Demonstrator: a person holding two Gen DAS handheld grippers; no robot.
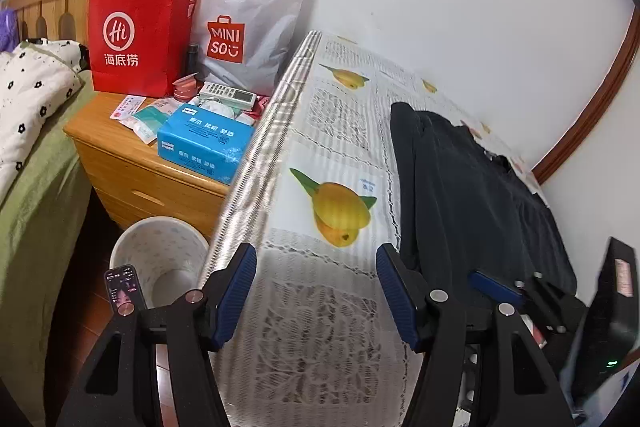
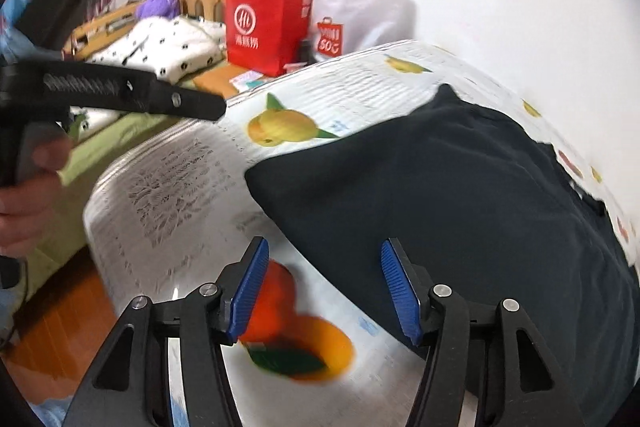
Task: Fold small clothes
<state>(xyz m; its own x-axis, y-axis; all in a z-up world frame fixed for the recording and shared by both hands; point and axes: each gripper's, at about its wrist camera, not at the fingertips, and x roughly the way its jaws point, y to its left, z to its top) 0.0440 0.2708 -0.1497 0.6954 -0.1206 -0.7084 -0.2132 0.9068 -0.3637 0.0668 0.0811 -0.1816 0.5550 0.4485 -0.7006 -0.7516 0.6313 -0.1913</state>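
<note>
The table [image 1: 332, 131] is filling most of the room in front of me, its fruit-printed cloth [image 2: 188, 163] hanging over the near edge. The dark garment [image 2: 460, 195] is lying flat on the right part of that cloth, stretching back toward the wall. Beside the table's far left side, a wooden nightstand [image 1: 132, 171] is carrying a red paper bag [image 1: 140, 31], a grey plastic bag [image 1: 248, 23] and a blue tissue pack [image 1: 204, 143], with a white bin [image 1: 160, 259] sitting on the floor below. Now the left tongs [image 1: 316, 291] are hovering wide apart over bare cloth, nothing between them, the garment's edge just beside the right finger. The right tongs [image 2: 324, 287] are also standing apart and empty, hanging over the garment's near corner and the cloth, not pressing on it. A hand [image 2: 28, 195] is gripping the left tool's handle.
</note>
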